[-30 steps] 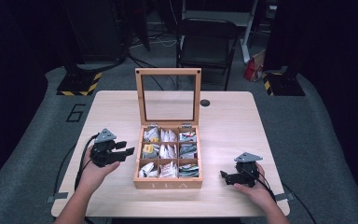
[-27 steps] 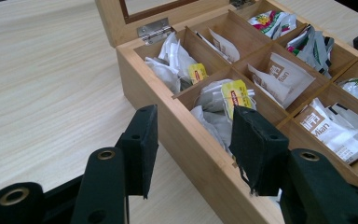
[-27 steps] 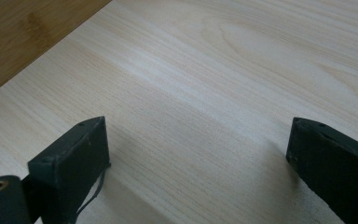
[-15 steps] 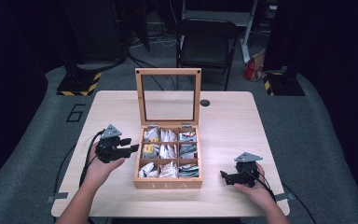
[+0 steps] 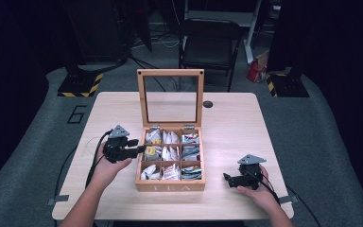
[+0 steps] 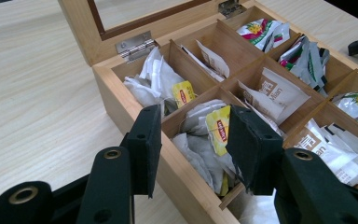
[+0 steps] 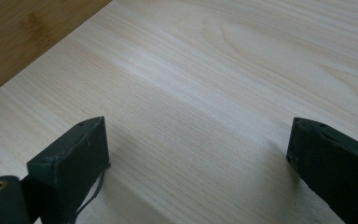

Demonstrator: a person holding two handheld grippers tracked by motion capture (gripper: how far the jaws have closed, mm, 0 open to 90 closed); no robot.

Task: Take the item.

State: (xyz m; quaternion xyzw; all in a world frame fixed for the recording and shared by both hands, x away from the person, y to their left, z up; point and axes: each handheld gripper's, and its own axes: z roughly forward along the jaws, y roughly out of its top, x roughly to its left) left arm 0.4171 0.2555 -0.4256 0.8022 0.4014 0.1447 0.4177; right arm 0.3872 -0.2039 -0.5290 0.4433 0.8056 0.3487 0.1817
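Observation:
A wooden tea box [image 5: 170, 187] stands open mid-table, its glass lid [image 5: 170, 73] upright and its compartments full of tea bags. My left gripper [image 5: 139, 150] reaches over the box's left wall [image 6: 121, 93] at the middle-left compartment. In the left gripper view its jaws [image 6: 196, 140] have just been closing. One is outside the wall, the other inside beside a white tea bag with a yellow tag [image 6: 218, 128]. The wall and bags lie between them, not pinched. My right gripper [image 5: 227, 179] rests open on the table right of the box, with bare wood between its jaws [image 7: 196, 149].
A small black round disc [image 5: 208, 104] lies on the table behind the box. Beyond the far edge stand a black chair [image 5: 208, 47] and a red bag [image 5: 256, 71] on the floor. Cables trail from both grippers toward the near edge.
My left gripper has moved right, from beside the box to over its left wall. The right gripper has stayed put.

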